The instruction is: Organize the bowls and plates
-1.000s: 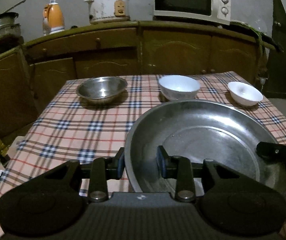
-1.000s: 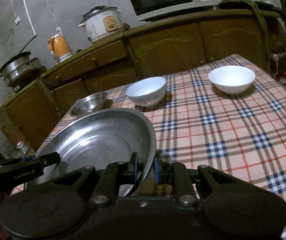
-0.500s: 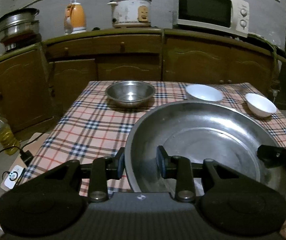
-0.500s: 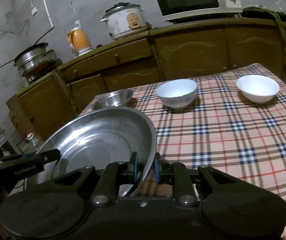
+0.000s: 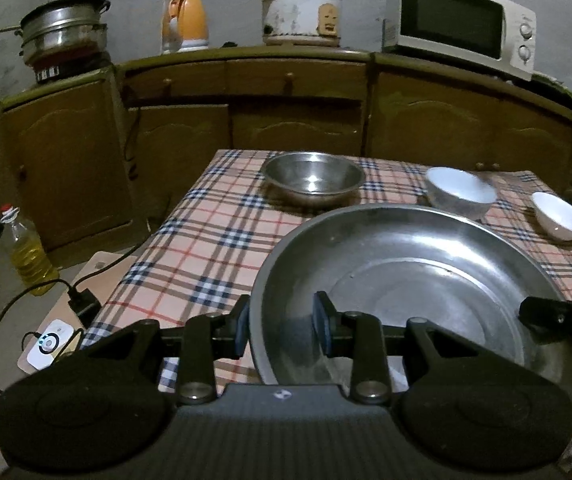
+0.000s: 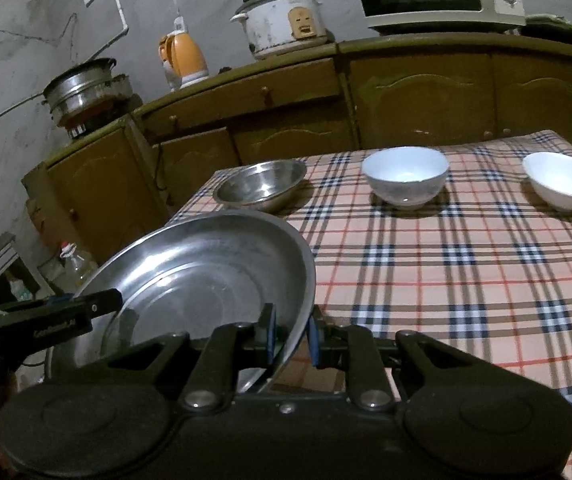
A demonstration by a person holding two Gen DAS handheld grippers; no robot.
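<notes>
A table (image 5: 214, 248) covered by a plaid cloth is seen in front of a long run of brown cabinets (image 5: 298, 120).

On the cabinet top are set a microwave (image 5: 460, 24), a rice cooker (image 5: 300, 14), a stack of metal pots (image 5: 64, 42) and an orange kettle (image 5: 186, 20).

A large steel plate (image 5: 426, 272) is held over the near left part of the table, gripped at two sides of its rim. Whether its underside touches the cloth cannot be told from either view.

The left gripper (image 5: 282, 330) is clamped on the plate's left rim, one pad outside the wall and one inside; its jaws are narrow. The right gripper (image 6: 291, 334) is clamped on the opposite rim, jaws nearly together with the thin edge between the pads. In the left wrist view its finger is seen reaching in over the plate's right edge.

A steel bowl (image 5: 312, 178) is set at the far left of the table, just beyond the plate. A larger white bowl (image 6: 405, 176) is placed to its right, and a smaller white bowl (image 6: 562, 180) further right, near the table's far right corner; the three are well apart.

A bottle of yellow oil (image 5: 28, 256) stands on the floor left of the table, beside a power strip (image 5: 48, 344) with a plugged cable.
</notes>
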